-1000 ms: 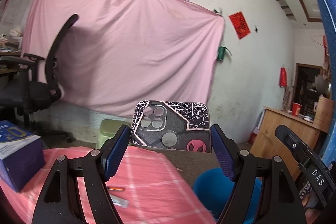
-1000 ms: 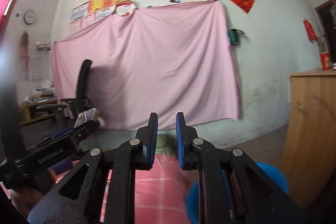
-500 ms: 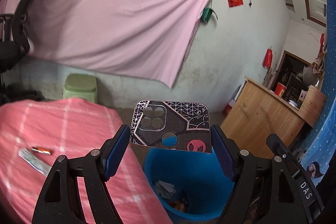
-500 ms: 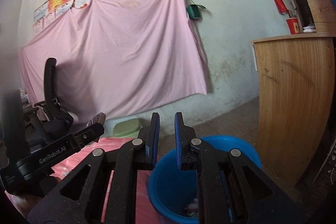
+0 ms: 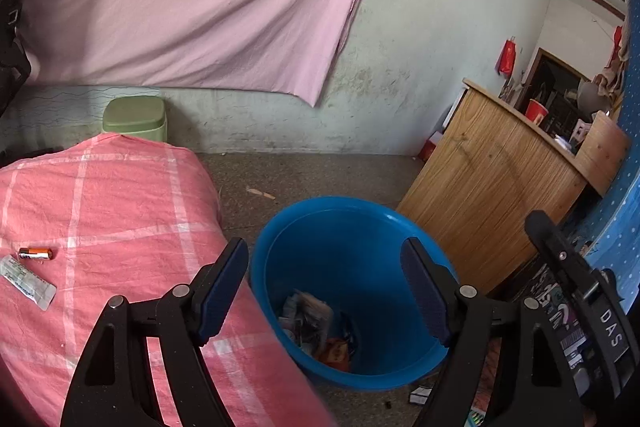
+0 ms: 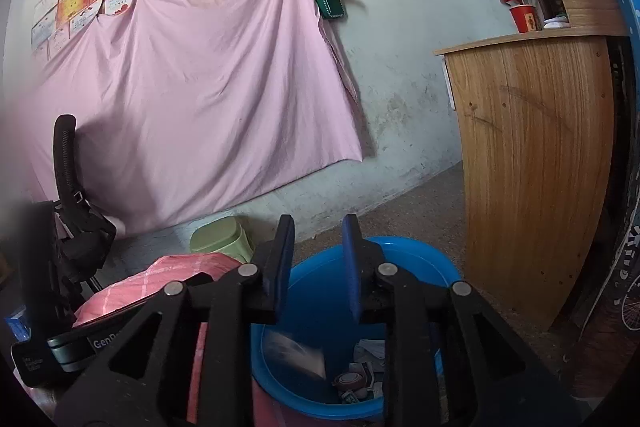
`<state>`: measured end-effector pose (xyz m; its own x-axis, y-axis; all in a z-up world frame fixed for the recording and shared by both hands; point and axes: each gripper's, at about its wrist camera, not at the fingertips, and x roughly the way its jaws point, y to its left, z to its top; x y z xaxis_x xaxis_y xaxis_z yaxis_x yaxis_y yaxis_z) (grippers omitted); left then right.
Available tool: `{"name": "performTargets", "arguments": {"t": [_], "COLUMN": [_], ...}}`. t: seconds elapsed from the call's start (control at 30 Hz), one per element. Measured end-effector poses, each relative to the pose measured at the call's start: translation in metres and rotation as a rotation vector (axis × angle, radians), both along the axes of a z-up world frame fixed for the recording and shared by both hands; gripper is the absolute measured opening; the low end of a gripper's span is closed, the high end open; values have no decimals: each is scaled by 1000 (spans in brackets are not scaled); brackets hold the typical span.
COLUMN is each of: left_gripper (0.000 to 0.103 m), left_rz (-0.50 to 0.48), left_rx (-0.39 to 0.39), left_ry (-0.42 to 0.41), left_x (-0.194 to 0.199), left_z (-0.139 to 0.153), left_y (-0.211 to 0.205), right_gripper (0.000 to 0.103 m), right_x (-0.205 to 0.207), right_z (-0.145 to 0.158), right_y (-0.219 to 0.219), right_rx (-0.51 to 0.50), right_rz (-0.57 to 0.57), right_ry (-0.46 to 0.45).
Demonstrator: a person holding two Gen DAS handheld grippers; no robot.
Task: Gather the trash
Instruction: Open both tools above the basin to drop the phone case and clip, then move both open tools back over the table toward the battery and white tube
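L gripper (image 5: pixel 324 287) over blue bin (image 5: pixel 352 227), jaws wide apart, nothing btwn. R gripper (image 6: pixel 316 263) also above bin, jaws just been opening, gap empty; blurred flat item (image 6: pixel 294 351) in bin under it. Trash heap (image 5: pixel 316 327) at bin bottom. Battery (image 5: pixel 36 253) + clear wrapper (image 5: pixel 28 281) on pink cloth (image 5: pixel 120 207), near its left edge, w/ bin just beside cloth's right edge.

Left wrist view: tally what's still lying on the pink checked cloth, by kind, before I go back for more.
Orange-and-silver cylindrical battery: 1
Flat clear plastic wrapper strip with printing: 1
Total: 2 items left on the pink checked cloth.
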<state>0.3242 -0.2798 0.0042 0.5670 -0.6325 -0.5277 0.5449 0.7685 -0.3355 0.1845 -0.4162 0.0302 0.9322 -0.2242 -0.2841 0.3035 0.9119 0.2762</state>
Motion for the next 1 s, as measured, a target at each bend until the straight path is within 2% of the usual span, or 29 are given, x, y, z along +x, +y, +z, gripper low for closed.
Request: {"name": "performTargets", "arguments": {"t": [0.23,0.3,0.47,0.63,0.73,1.0], "left_gripper": [74,77,82,97,101,101], "left_rz": [66,88,160,231,297,450], "left_rx": [-31,-46,-64,-37,6,10], "left_ry": [-49,-64,-149,-225,-298,-379], "left_x": [-4,-6,-14,-22,-30,-44], "left_z": [8,13,27,35,37,37], "left_y": [27,35,66,96,120,177], "right_gripper": [61,66,78,102,103,103], "right_x": [2,3,7,11,12,16], "right_z": [3,5,11,17,20,29], "right_y": [5,8,21,37,47,78], "right_rx": [-28,-36,-76,-112,-137,-176], "right_rz": [14,23,54,96,131,232], "right_ry": [-3,-10,-26,-57,-84,-166]}}
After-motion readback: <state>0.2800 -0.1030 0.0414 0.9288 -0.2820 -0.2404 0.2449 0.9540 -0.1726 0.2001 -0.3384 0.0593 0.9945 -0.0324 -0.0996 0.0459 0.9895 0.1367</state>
